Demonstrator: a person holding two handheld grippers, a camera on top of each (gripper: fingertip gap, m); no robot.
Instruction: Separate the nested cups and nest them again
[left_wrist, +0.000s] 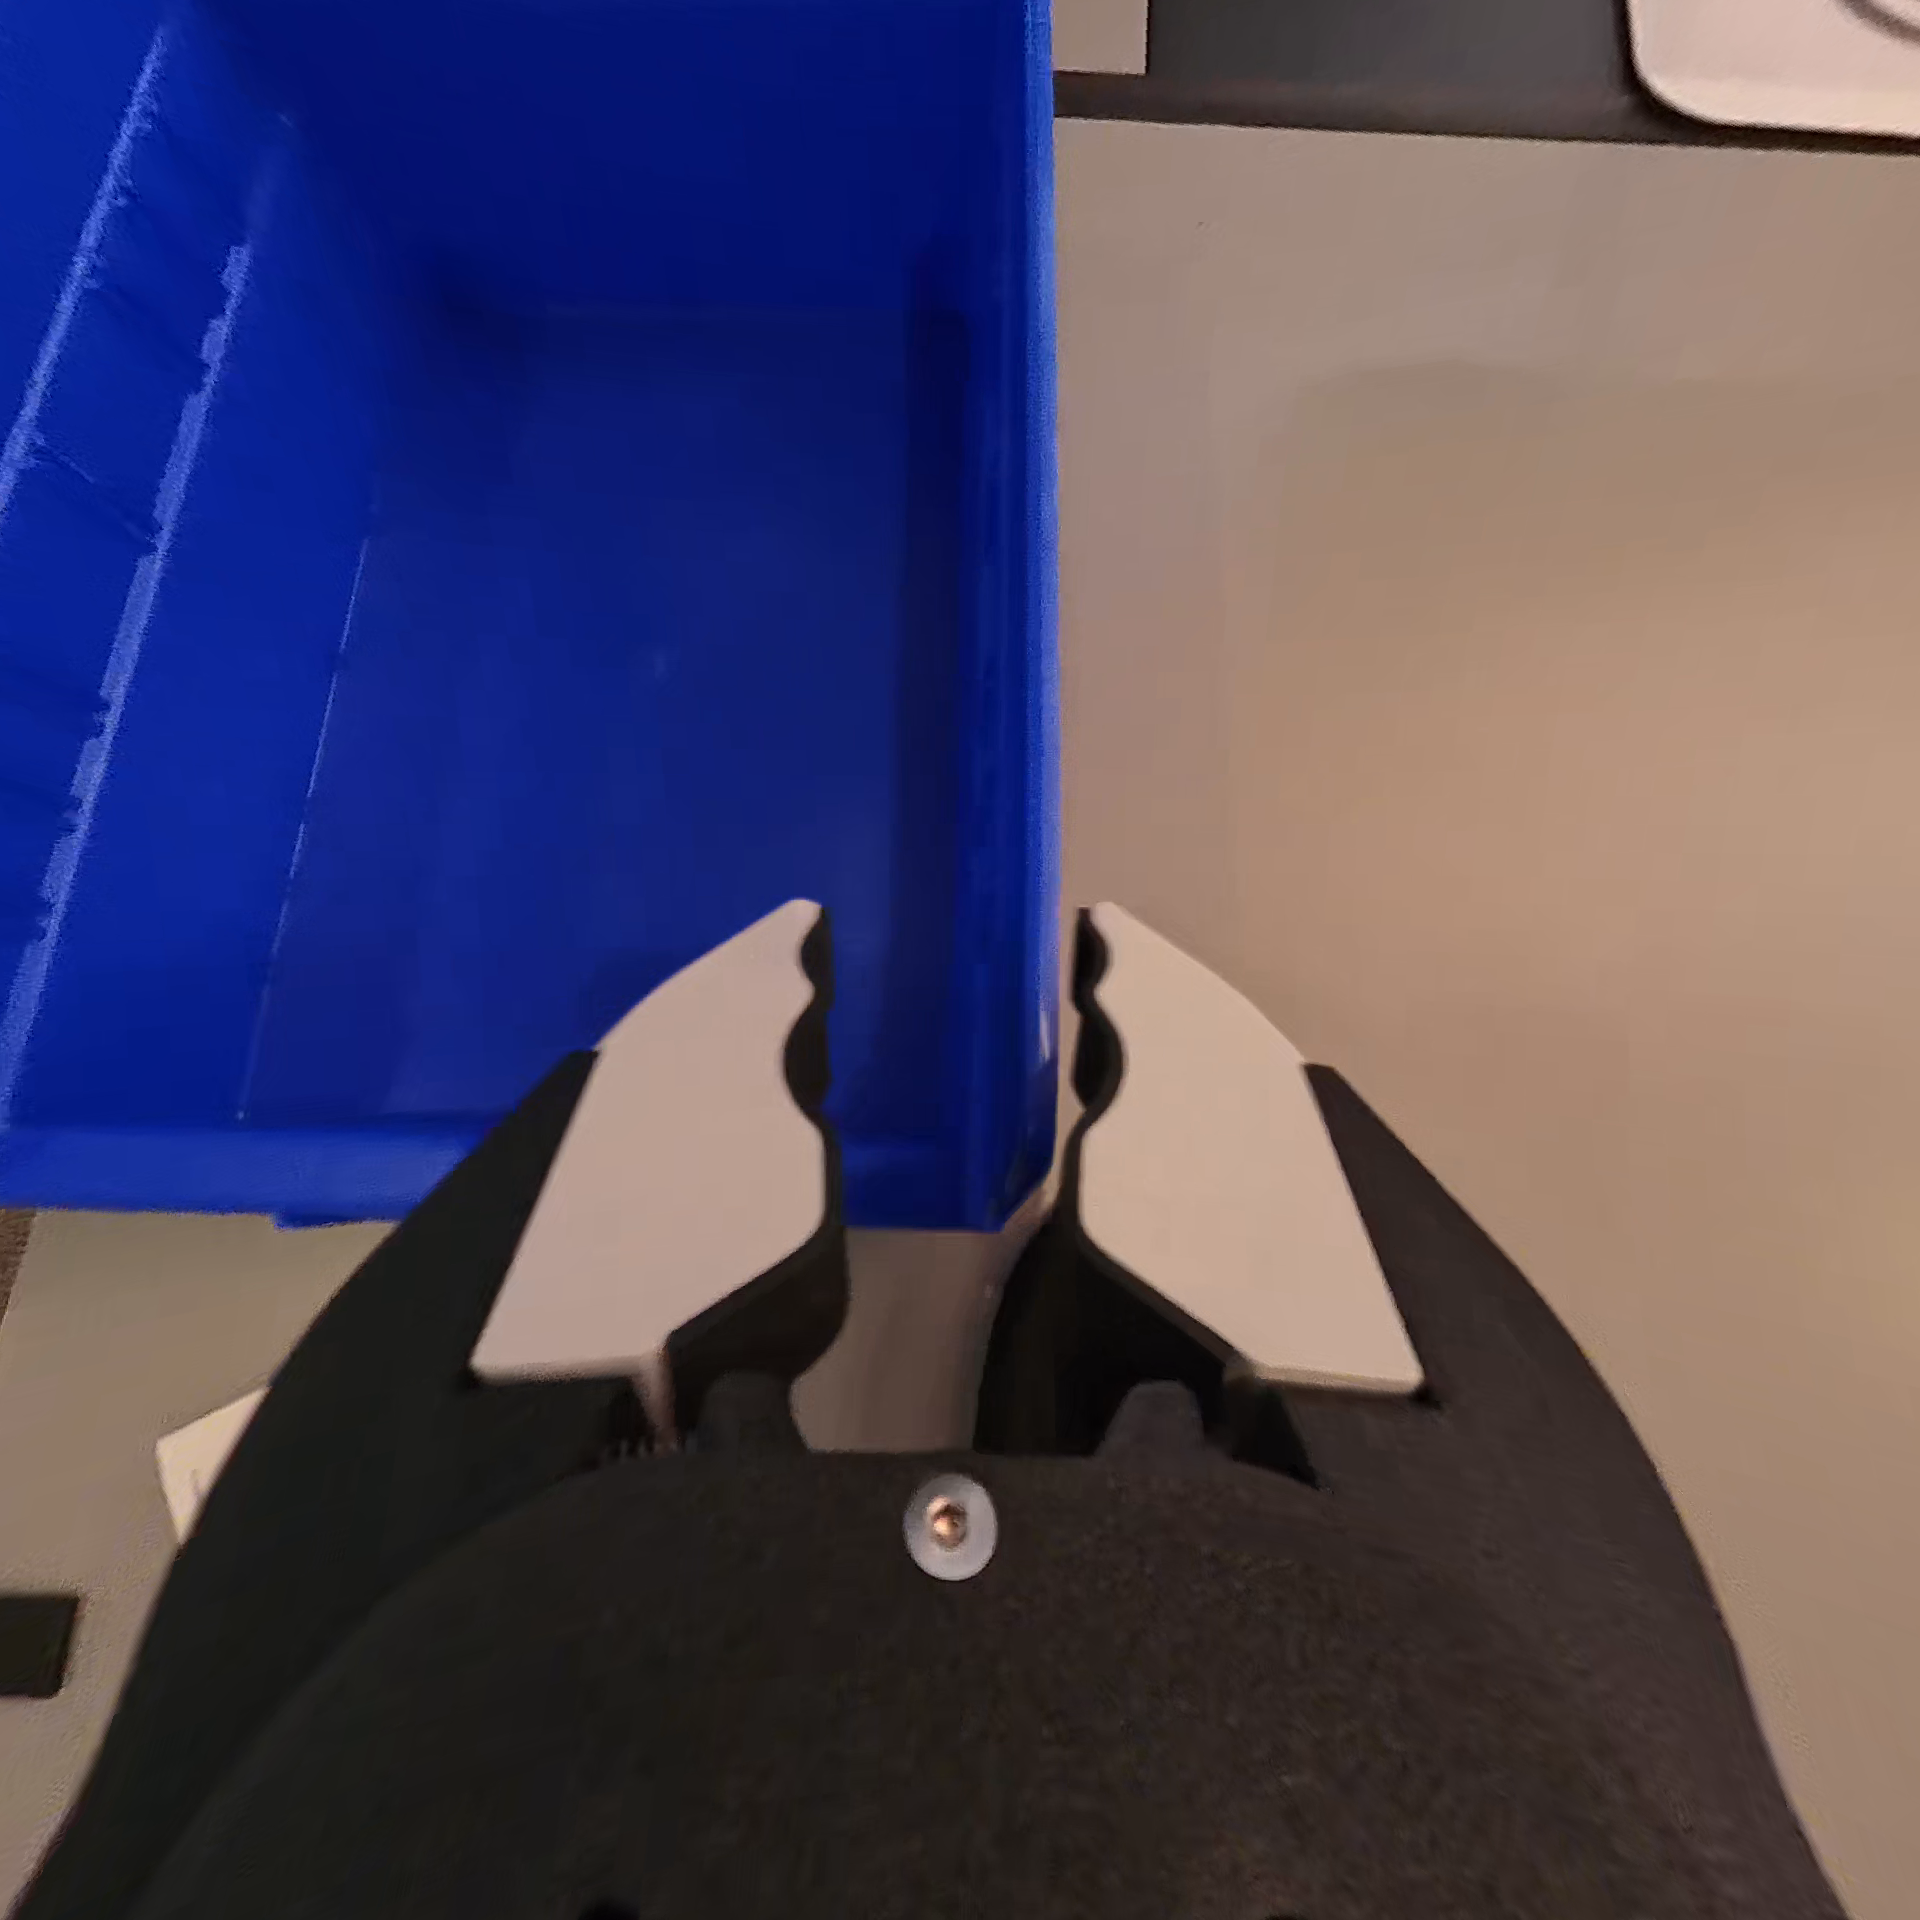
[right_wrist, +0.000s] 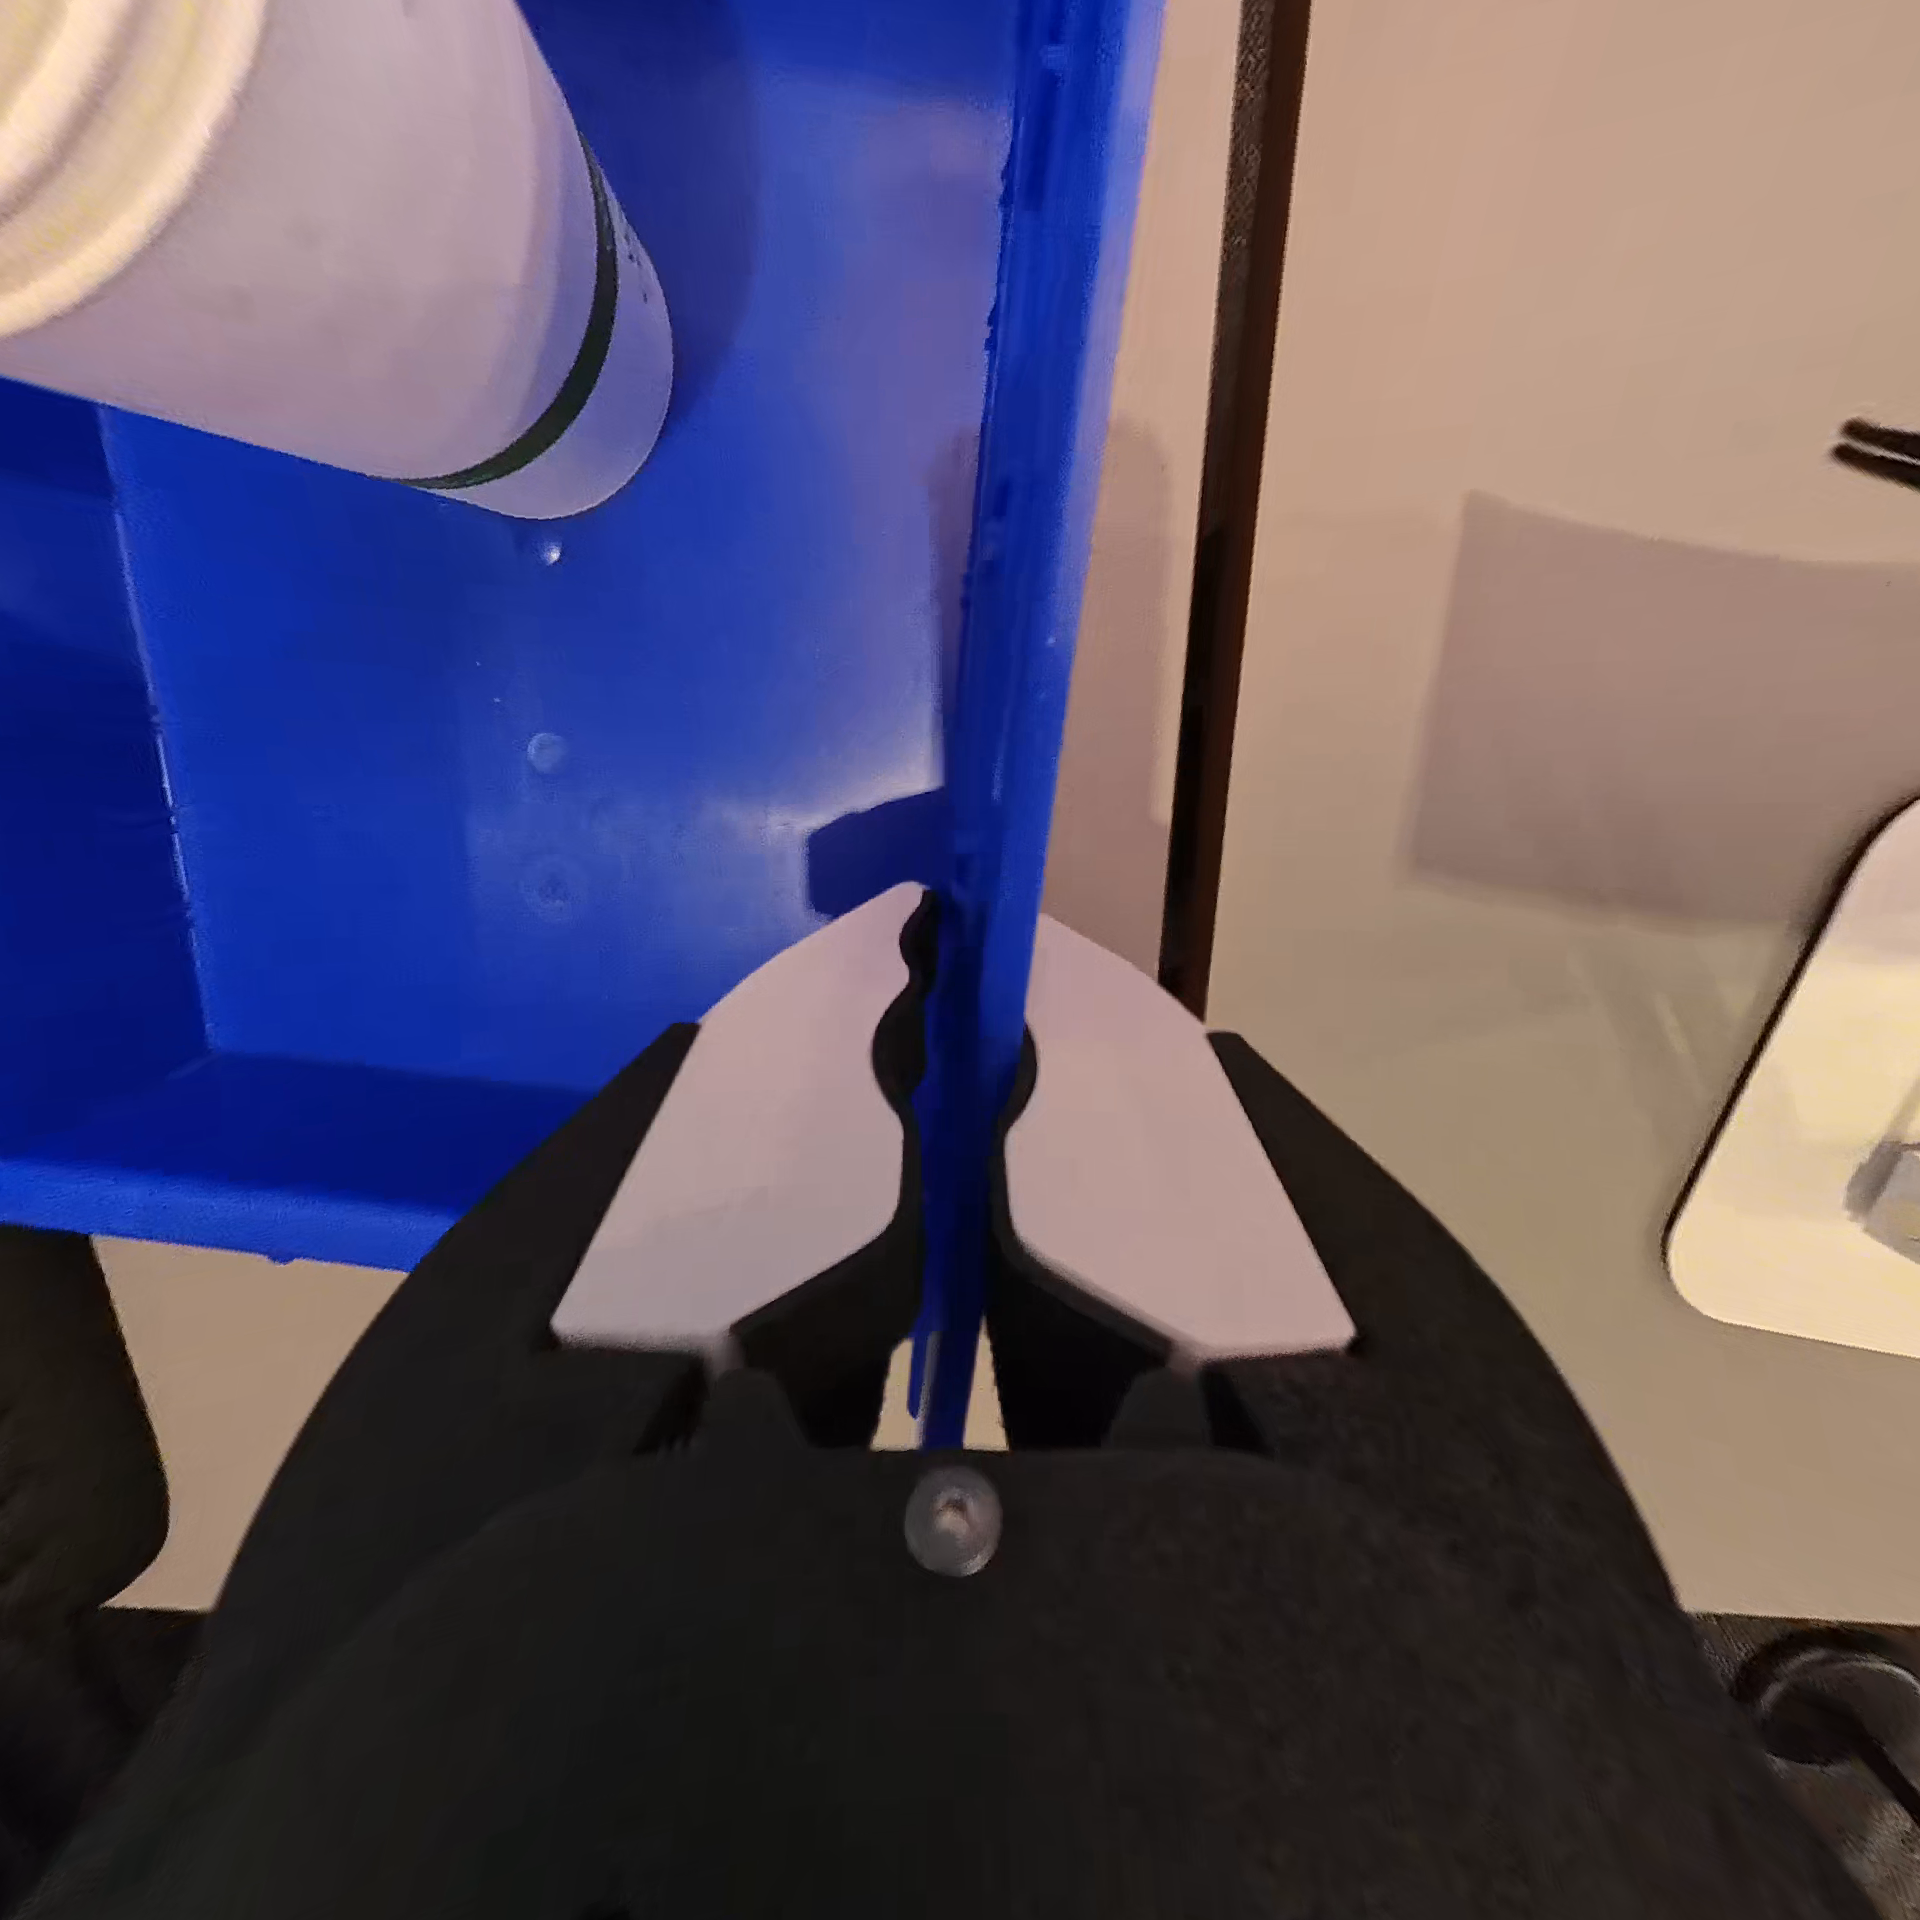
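Right gripper (right_wrist: 971, 935) clamped on right wall of blue bin (right_wrist: 1023, 520), one finger inside, one outside. Left gripper (left_wrist: 951, 920) partly open, straddling bin wall (left_wrist: 1023, 623), holding nothing. Nested cups (right_wrist: 343, 270) lying tilted inside bin, upper left, rims toward camera
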